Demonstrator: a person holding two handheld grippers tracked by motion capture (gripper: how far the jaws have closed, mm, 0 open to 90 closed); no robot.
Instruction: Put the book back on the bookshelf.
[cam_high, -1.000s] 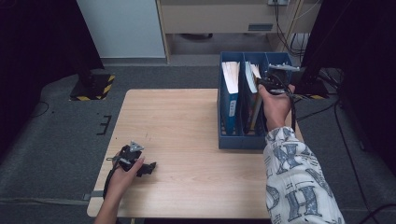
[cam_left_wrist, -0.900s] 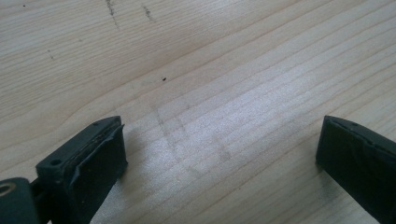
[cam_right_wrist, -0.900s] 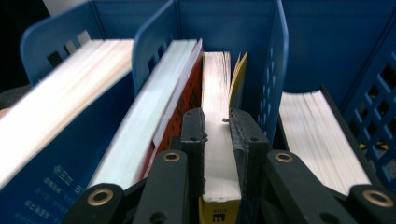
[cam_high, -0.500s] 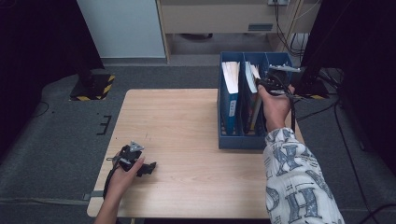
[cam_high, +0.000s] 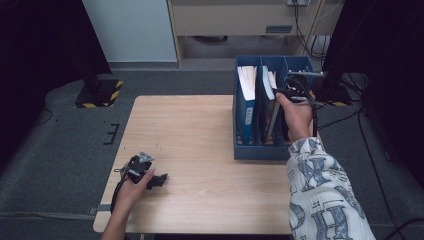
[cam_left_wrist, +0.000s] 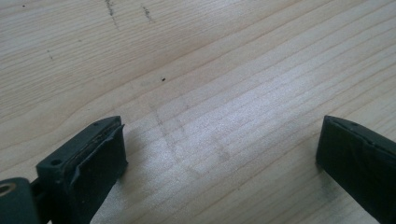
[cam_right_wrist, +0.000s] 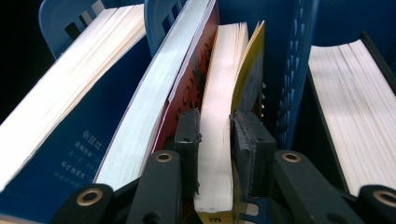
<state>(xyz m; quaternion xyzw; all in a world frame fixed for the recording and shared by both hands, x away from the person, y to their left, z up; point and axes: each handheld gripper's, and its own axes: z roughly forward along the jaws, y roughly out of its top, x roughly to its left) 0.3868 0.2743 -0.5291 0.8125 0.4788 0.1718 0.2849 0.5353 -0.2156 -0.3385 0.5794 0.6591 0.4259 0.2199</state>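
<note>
While the right gripper (cam_right_wrist: 215, 140) reached into the middle slot of the blue file rack (cam_high: 243, 150) at the table's far right, its jaws were clamped on the page edges of a yellow-covered book (cam_right_wrist: 219, 154). That book stood upright between a red-covered book (cam_right_wrist: 187, 79) and the slot divider. At the near left of the wooden table (cam_high: 210, 150), the left gripper (cam_left_wrist: 219, 149) rested with jaws spread wide, holding nothing.

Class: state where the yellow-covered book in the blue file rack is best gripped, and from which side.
Grip the yellow-covered book across its thickness at the exposed top edge, coming from above. It stands on edge, hemmed in by the red book and the rack divider; the right gripper already clamps it so.
</note>
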